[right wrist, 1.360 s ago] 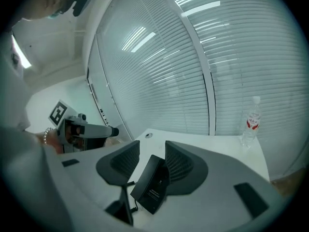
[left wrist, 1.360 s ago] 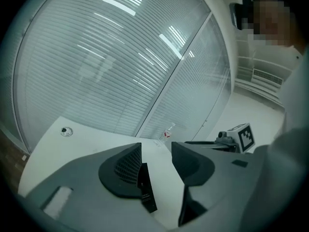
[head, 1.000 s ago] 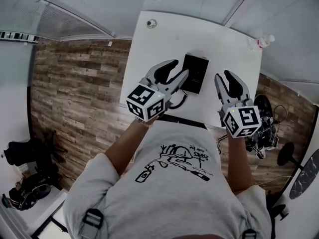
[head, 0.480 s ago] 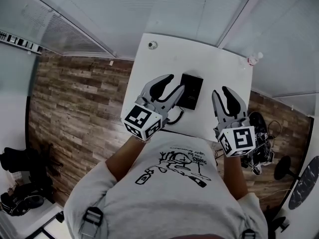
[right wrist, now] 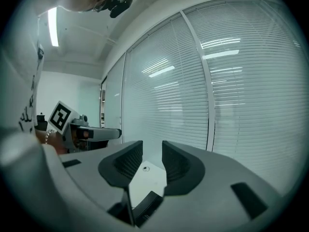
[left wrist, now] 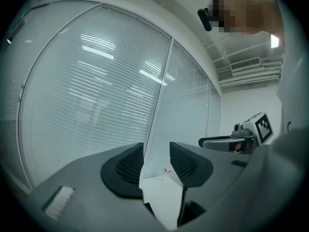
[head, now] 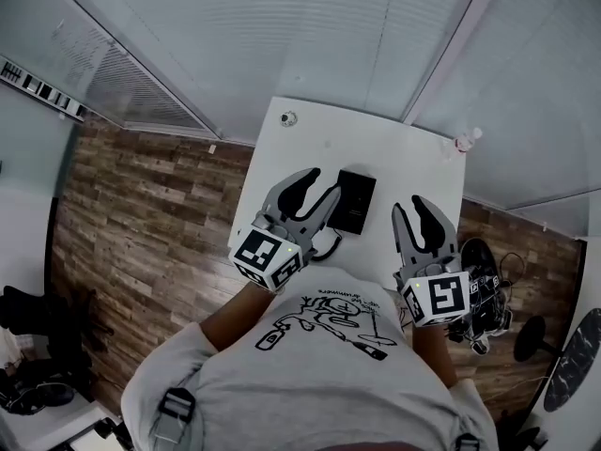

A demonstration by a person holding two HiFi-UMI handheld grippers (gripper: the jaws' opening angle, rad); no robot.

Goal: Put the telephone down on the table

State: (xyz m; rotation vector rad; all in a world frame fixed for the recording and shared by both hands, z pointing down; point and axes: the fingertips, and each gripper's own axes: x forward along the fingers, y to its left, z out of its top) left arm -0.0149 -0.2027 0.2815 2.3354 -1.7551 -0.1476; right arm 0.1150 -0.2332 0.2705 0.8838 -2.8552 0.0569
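Above the near edge of the white table [head: 394, 153] I hold both claws level and empty: my left gripper [head: 324, 182] and my right gripper [head: 408, 205] each have their jaws drawn together on nothing. The black telephone [head: 355, 201] lies flat on the table between them, nearer the left gripper

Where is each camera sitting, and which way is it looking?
Head view: on the person's head, looking steeply down on the table, telephone, left gripper, right gripper and shirt.
Left gripper view: on the left gripper, looking along its jaws at the blinds; the right gripper shows at right.
Right gripper view: on the right gripper, facing the blinds; the left gripper shows at left.
Shared: all three see the table.
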